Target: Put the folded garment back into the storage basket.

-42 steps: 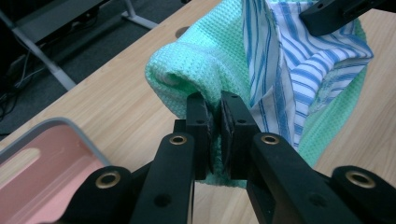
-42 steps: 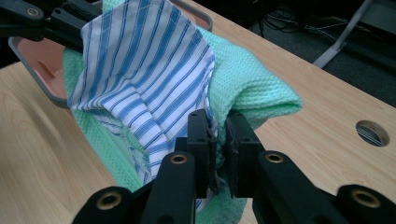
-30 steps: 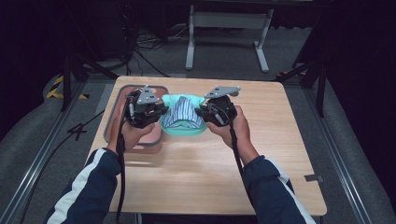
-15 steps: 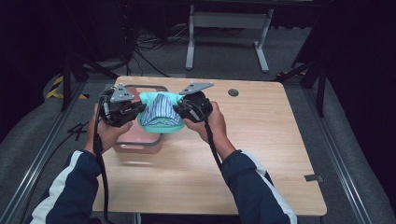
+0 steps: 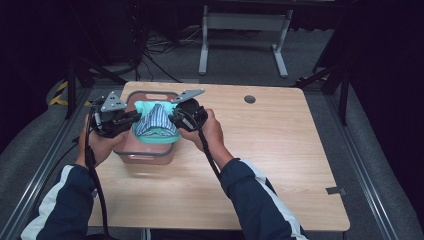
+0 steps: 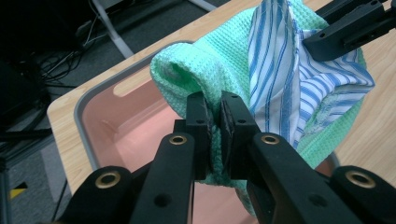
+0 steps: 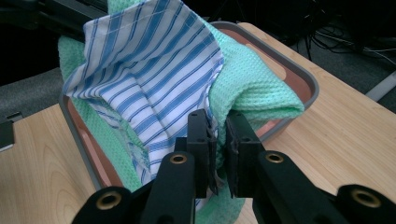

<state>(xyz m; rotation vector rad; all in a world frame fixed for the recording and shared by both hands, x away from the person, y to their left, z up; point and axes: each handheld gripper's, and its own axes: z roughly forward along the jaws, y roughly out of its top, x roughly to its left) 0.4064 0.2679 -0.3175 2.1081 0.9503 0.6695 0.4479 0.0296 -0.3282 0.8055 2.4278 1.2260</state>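
Dark room, light wooden table (image 5: 280, 165). Folded mint-green waffle cloth with blue-striped white fabric (image 5: 154, 124) held slung directly above pink grey-rimmed plastic tub (image 5: 145, 156). Left gripper (image 6: 213, 122) clamped on bundle's left edge, right gripper (image 7: 218, 135) on opposite edge; bundle spanned between both, tub below.

One green cloth (image 5: 155, 136), one striped cloth (image 5: 154, 120), one pink bin (image 5: 145, 154), two grippers.

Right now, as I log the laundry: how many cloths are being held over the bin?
2. A green waffle towel and a blue-striped cloth bunched against it, both held over the pink bin by the left gripper and right gripper. More could be hidden underneath.
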